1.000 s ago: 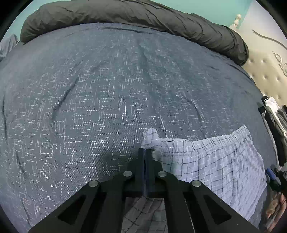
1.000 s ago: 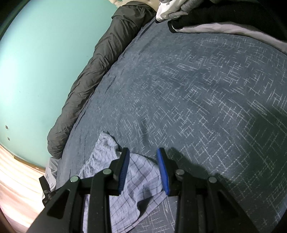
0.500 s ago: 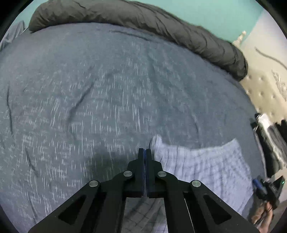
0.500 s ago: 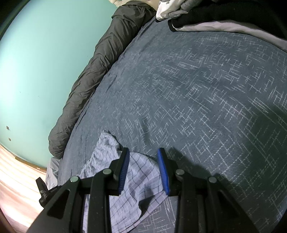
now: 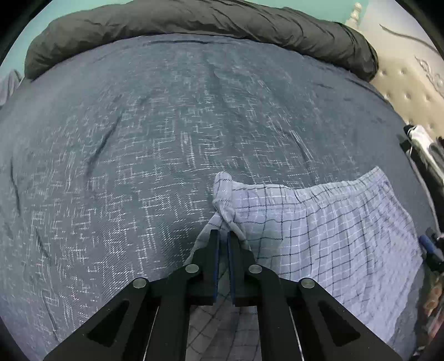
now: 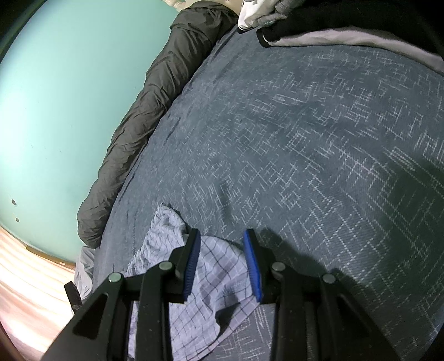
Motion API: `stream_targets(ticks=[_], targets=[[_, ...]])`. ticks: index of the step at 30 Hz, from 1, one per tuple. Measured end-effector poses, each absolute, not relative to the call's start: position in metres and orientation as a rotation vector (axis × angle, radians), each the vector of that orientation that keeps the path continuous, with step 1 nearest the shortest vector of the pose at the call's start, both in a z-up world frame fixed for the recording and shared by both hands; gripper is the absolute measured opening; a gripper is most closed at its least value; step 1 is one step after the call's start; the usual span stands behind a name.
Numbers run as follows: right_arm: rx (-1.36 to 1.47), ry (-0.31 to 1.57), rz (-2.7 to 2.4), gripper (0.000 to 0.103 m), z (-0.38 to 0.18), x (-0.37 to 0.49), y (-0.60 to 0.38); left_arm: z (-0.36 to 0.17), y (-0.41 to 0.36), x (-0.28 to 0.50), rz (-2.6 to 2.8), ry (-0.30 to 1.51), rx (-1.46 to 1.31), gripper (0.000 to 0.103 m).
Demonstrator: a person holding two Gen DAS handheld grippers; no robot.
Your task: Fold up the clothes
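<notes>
Bed (image 5: 166, 138) fills both views, with a dark blue-grey cover in a white crosshatch print. Rolled dark duvet (image 5: 194, 22) runs along the far edge against a teal wall (image 6: 69, 97). Tufted headboard (image 5: 410, 91) is far right in the left wrist view. Clothes pile (image 6: 305, 25) sits at the far end in the right wrist view, well apart from the work.

Plaid garment (image 5: 333, 222), pale with dark check lines, lies on the bed's near right part, mostly flat. Its left corner is bunched into a twist.

Left claw (image 5: 223, 236) is all but pressed together, only a thin slit between the pads. The twisted corner runs right up to the tips; can't tell if it is nipped.

Right claw (image 6: 222, 236) is spread and pinching nothing, over the garment's rumpled other edge, with cloth lying below between the pads.

Step looks like laying the garment flat before the first fold. To do it well:
- untwist the bunched corner first
- right claw should nip one edge layer low, not a wad
- pull the two ends gently apart, low over the bed, until the check lines run straight
- don't drag the bed cover up with it

No brand, label or writing is readable anywhere, and no tag shows on the garment.
</notes>
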State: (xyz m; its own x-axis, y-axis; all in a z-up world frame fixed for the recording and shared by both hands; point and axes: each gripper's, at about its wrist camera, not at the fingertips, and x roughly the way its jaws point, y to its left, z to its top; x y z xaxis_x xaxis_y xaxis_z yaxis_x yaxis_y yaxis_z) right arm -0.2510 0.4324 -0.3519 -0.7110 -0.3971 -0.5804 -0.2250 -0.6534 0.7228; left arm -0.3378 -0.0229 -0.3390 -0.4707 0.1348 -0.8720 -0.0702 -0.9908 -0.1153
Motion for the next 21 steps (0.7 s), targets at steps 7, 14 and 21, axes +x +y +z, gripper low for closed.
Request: stream_targets(ticks=[7, 14, 21], targets=[[1.146, -1.272, -2.511, 0.032, -0.353, -0.251, 0.434, -0.344, -0.039, -0.351, 2.593, -0.056, -1.538, 0.002], [1.143, -1.283, -2.507, 0.032, -0.353, -0.251, 0.436, -0.334, -0.055, -0.366, 2.614, -0.057, -1.485, 0.000], [1.140, -1.291, -2.504, 0.032, -0.353, -0.250, 0.438, -0.316, -0.087, -0.369, 2.676, -0.171, -1.430, 0.000]])
